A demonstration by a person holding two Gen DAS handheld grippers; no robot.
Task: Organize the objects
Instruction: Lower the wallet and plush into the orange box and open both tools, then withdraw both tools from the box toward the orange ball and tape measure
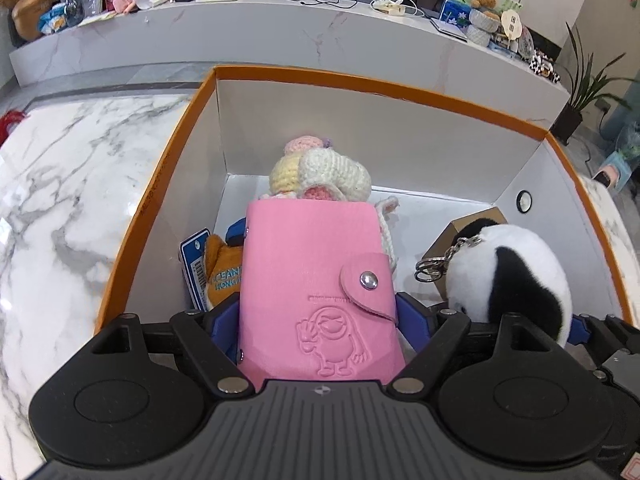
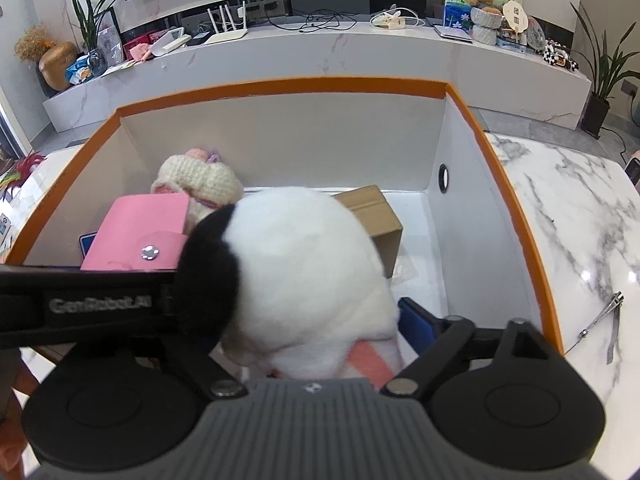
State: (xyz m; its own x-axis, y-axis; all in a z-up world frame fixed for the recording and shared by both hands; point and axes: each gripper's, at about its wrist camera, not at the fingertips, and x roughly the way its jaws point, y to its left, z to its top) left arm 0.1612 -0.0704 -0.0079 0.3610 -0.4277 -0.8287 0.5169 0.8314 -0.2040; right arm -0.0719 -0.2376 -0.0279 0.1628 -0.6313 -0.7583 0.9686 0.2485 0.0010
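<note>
Left hand-held gripper: I had it clamped on the pink wallet, blue fingers pressing both its side edges, holding it upright over the orange-rimmed box.

Right hand-held gripper: it was closed on the panda plush, which bulged well past the fingers and hid most of them.

Where the things were: both wallet and panda hung inside the box opening, side by side and nearly touching; below lay a crocheted toy, an orange plush with a blue tag and a small cardboard carton.

Risk, collision: my two grippers were crowded together, the left one's frame crossing right in front of my right view, so I judged that lowering both at once could knock one load loose.

Risk, snag: the panda's keyring dangled near the carton and could catch on its edge.

Risk, slip: the wallet's smooth faces gave little grip; a tilt could let it slide out and land on the crocheted toy rather than flat.

Risk, blind drop: the panda blocked my view of the floor beneath it.

Left outside: nail clippers on the marble surface.
</note>
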